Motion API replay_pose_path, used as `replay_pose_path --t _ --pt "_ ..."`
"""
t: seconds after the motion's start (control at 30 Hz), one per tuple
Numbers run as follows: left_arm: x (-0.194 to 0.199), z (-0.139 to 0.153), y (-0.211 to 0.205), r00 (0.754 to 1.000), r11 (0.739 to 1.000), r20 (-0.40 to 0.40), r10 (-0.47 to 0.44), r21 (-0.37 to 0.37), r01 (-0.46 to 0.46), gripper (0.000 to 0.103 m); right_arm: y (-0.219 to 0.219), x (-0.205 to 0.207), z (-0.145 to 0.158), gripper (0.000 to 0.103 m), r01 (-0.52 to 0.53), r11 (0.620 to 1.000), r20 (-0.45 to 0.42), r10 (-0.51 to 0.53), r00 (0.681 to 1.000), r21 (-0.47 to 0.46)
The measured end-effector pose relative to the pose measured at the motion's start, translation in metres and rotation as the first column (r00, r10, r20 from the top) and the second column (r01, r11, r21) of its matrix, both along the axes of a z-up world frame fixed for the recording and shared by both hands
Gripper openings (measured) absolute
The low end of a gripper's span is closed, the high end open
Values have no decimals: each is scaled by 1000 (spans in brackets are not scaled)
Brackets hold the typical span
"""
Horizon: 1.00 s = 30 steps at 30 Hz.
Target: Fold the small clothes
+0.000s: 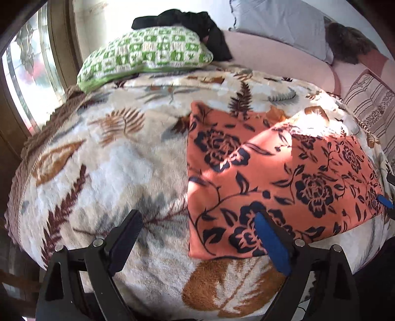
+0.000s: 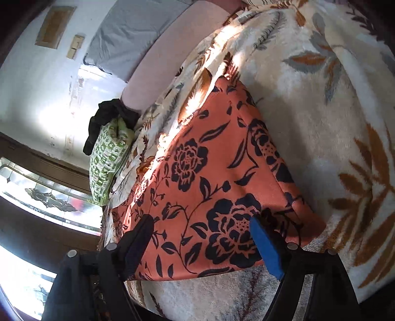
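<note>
An orange cloth with dark blue flowers point(image 1: 276, 182) lies folded flat as a rectangle on the leaf-patterned blanket point(image 1: 111, 160). My left gripper point(image 1: 197, 222) is open and empty, hovering over the cloth's near left corner. In the right wrist view the same cloth point(image 2: 209, 185) fills the middle. My right gripper point(image 2: 200, 224) is open and empty above the cloth's near edge. A blue pad of the right gripper point(image 1: 385, 201) shows at the cloth's right edge in the left wrist view.
A green-and-white pillow point(image 1: 145, 54) with a black garment point(image 1: 197, 22) on it lies at the far end of the bed. A grey pillow point(image 1: 284, 22) and striped cushion point(image 1: 370, 108) lie far right. A window point(image 1: 29, 74) is at left.
</note>
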State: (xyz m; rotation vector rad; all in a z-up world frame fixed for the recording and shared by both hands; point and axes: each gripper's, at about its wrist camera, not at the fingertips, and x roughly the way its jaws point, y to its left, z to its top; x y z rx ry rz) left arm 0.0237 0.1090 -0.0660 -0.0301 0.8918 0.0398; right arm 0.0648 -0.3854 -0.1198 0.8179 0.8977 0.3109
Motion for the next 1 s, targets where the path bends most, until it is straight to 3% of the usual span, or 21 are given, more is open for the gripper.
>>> replay_pose_path --t 0.17,0.3,0.37,0.43,0.5,0.57,0.63,0.7,0.77,0.9,1.0 --pt "39 20 -12 992 991 41 -116 -67 118 93 13 5 23 83 -75 997 91 76 993 -13" --pt "74 19 -34 976 962 56 -211 -163 218 93 17 16 3 83 -82 997 20 82 996 -3" --pt "93 14 -41 968 951 51 -247 -181 252 93 14 18 -13 82 -70 998 -29 70 997 5" --pt "115 3 -43 960 942 40 -277 -184 280 93 11 18 -20 82 -67 997 -16 68 998 35" --pt "146 -18 -34 967 955 -29 -253 -169 245 93 10 19 -21 83 -83 996 -11 84 996 37" --pt "177 -43 -9 983 982 -110 -145 -138 129 93 8 20 -22 83 -88 995 -13 89 996 48" --pt "192 -51 19 992 994 -126 -6 -106 -7 93 7 22 -22 83 -94 994 -15 95 995 58" --pt "187 -36 41 993 984 -82 83 -150 -95 92 4 21 -24 83 -96 993 -14 97 995 67" --pt "170 -13 46 995 977 -6 101 -186 -100 92 3 21 -24 83 -98 993 -10 99 995 66" --pt "121 27 20 993 984 122 0 -176 22 92 5 18 -18 83 -91 995 -8 91 996 43" --pt "80 44 -14 980 971 166 -107 -196 140 92 9 8 0 83 -94 995 40 92 995 43"
